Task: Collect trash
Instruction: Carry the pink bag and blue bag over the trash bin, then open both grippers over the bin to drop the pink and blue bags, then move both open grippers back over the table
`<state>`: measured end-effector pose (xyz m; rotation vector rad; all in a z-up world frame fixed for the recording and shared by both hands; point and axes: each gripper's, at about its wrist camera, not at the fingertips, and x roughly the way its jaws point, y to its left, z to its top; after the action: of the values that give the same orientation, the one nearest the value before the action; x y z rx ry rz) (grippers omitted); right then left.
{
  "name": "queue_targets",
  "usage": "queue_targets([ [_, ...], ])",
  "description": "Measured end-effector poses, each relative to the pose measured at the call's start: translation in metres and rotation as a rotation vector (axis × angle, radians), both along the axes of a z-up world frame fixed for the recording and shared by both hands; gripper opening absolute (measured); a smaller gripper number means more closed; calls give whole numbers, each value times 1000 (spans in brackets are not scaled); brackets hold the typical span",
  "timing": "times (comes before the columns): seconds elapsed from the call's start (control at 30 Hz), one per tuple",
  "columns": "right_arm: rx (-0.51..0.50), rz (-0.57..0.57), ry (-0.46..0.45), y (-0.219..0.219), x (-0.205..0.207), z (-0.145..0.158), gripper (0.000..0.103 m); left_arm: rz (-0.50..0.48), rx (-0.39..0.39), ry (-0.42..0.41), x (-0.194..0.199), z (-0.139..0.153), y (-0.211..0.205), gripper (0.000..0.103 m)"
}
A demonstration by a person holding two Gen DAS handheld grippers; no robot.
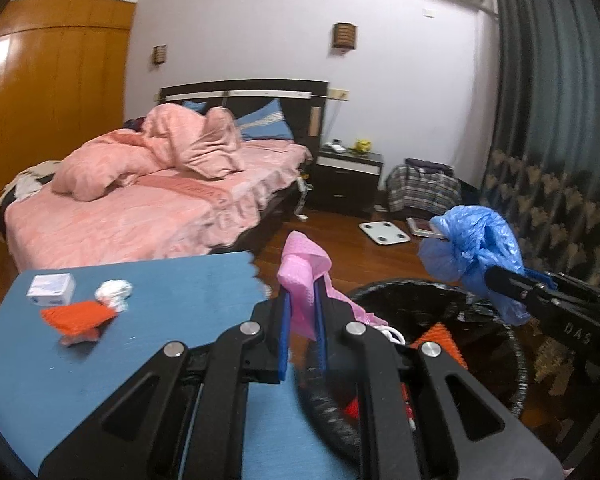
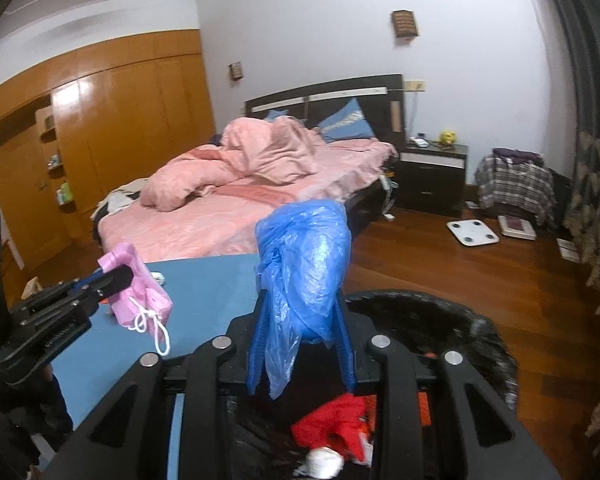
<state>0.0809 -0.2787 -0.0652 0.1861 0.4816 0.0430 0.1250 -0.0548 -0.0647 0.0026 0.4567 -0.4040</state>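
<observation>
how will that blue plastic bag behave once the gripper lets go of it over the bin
The blue plastic bag looks thin and crinkled, with a loose tail drooping below the right gripper, so it is probably floppy and very light. It may drift or cling to the pads instead of dropping cleanly into the bin. Bunched as it is, it could spring open somewhat.

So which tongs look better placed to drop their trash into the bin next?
Right. The right tongs hold the blue plastic bag above the black bin; the left tongs' pink bag hangs nearer the rim.

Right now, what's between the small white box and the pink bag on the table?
Left wrist view: crumpled white paper and orange wrapper lie between white box and pink bag.
</observation>
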Motion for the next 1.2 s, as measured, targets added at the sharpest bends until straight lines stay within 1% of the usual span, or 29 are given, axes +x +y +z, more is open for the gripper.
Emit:
queue_targets([
  [0.17, 3, -61, 21, -29, -11, -10, 30, -68, -1, 6, 2, -5, -28, 10],
  [0.3, 5, -105, 39, -50, -18, -17, 30, -129, 3, 31, 7, -14, -58, 10],
  [0.5, 11, -147, 65, -72, -23, -30, 31, -186, 25, 61, 13, -31, -91, 10],
  [0.57, 12, -157, 74, -78, -24, -34, 31, -197, 31, 67, 12, -34, -99, 12],
  [0.63, 11, -167, 87, -81, -23, -39, 34, -217, 36, 79, 13, -40, -105, 21],
  [0.67, 10, -176, 95, -83, -23, -41, 34, -219, 37, 83, 14, -42, -106, 33],
  [0.7, 11, -179, 107, -85, -22, -44, 39, -223, 34, 90, 15, -44, -107, 42],
  [0.73, 11, -184, 113, -86, -23, -46, 46, -225, 31, 98, 16, -46, -106, 44],
  [0.77, 10, -191, 118, -88, -23, -48, 51, -223, 31, 104, 16, -48, -105, 48],
  [0.8, 7, -198, 123, -88, -23, -49, 59, -217, 32, 111, 16, -51, -103, 50],
  [0.83, 6, -201, 126, -88, -23, -49, 65, -211, 32, 114, 17, -52, -101, 52],
  [0.87, 4, -208, 128, -88, -23, -50, 68, -200, 31, 118, 17, -54, -98, 57],
  [0.9, 2, -211, 130, -89, -23, -51, 76, -192, 29, 120, 17, -54, -95, 61],
  [0.93, -4, -217, 131, -87, -24, -50, 86, -181, 25, 121, 18, -53, -89, 63],
  [1.0, -14, -221, 123, -84, -25, -48, 94, -156, 22, 117, 18, -52, -77, 71],
  [1.03, -18, -220, 122, -82, -24, -48, 97, -137, 22, 110, 17, -51, -69, 74],
  [1.07, -26, -217, 122, -79, -24, -46, 97, -123, 24, 105, 17, -50, -64, 79],
  [1.13, -38, -188, 110, -70, -23, -40, 97, -95, 23, 95, 17, -46, -47, 80],
  [1.2, -47, -165, 92, -60, -21, -34, 97, -60, 27, 86, 17, -41, -27, 85],
])
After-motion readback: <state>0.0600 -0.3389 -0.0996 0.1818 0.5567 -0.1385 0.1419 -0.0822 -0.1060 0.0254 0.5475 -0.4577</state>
